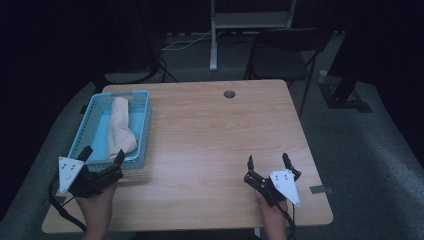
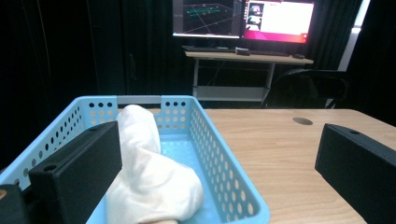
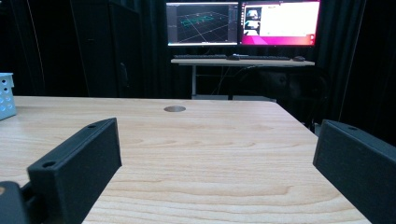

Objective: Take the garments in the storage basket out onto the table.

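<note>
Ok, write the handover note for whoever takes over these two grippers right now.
Left gripper: open, holding nothing, at the near end of the blue perforated basket, its jaws either side of the basket's near right corner.
Right gripper: open, holding nothing, over bare wooden table at the near right.
White cloth: bundled lengthwise inside the basket, at the table's left side.
Done: nothing gripped yet.
Left: probably take hold of the cloth or the basket; the left gripper is nearest.

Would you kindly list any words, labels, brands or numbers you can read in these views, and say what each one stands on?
No text can be read anywhere.
The two monitors on the far desk show windows, but any writing is too small and blurred.
The blue basket, the cream cloth, the wooden table and both grippers carry no visible markings.
</note>
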Demonstrator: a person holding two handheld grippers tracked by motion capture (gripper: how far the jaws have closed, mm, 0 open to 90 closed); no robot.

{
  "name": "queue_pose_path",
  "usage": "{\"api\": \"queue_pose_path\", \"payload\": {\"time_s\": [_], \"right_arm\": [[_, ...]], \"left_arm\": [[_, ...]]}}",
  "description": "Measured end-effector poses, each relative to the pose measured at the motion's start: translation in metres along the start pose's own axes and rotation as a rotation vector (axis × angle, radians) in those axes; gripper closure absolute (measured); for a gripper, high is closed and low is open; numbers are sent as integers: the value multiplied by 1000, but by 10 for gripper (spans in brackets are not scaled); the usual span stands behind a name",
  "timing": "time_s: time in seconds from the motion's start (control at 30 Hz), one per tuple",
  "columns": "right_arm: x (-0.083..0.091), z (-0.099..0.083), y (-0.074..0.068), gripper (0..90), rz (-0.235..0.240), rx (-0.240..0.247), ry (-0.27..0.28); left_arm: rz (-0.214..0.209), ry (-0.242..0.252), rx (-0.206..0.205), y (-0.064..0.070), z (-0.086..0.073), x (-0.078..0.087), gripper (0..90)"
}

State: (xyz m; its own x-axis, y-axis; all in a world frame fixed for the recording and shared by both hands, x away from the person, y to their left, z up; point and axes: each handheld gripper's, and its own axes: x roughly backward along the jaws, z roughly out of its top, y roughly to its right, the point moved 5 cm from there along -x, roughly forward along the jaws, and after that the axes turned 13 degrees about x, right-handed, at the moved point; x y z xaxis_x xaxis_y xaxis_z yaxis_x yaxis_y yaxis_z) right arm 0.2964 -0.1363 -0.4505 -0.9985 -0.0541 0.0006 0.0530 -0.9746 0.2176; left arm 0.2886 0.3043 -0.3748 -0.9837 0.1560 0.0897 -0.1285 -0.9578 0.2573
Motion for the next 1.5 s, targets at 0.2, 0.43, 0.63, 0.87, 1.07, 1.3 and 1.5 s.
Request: {"api": "queue_pose_path", "payload": {"time_s": [0.2, 0.43, 0.63, 0.87, 1.07, 1.3, 1.5], "right_arm": [[0, 0, 0, 2, 0, 0, 0], [0, 0, 0, 2, 5, -1, 0], [0, 0, 0, 2, 4, 0, 0], [0, 0, 0, 2, 3, 0, 0], [0, 0, 0, 2, 3, 0, 0], [0, 0, -1, 2, 3, 0, 0], [0, 0, 0, 2, 3, 0, 0]], "left_arm": [[34, -8, -12, -4, 3, -5, 0], [48, -14, -20, -8, 7, -10, 0], [60, -37, -26, -9, 9, -15, 0], [72, -74, 21, -16, 18, -25, 0], [81, -86, 15, -18, 24, -28, 0], [90, -125, 18, -21, 24, -31, 0], [98, -149, 27, -25, 24, -38, 0]]}}
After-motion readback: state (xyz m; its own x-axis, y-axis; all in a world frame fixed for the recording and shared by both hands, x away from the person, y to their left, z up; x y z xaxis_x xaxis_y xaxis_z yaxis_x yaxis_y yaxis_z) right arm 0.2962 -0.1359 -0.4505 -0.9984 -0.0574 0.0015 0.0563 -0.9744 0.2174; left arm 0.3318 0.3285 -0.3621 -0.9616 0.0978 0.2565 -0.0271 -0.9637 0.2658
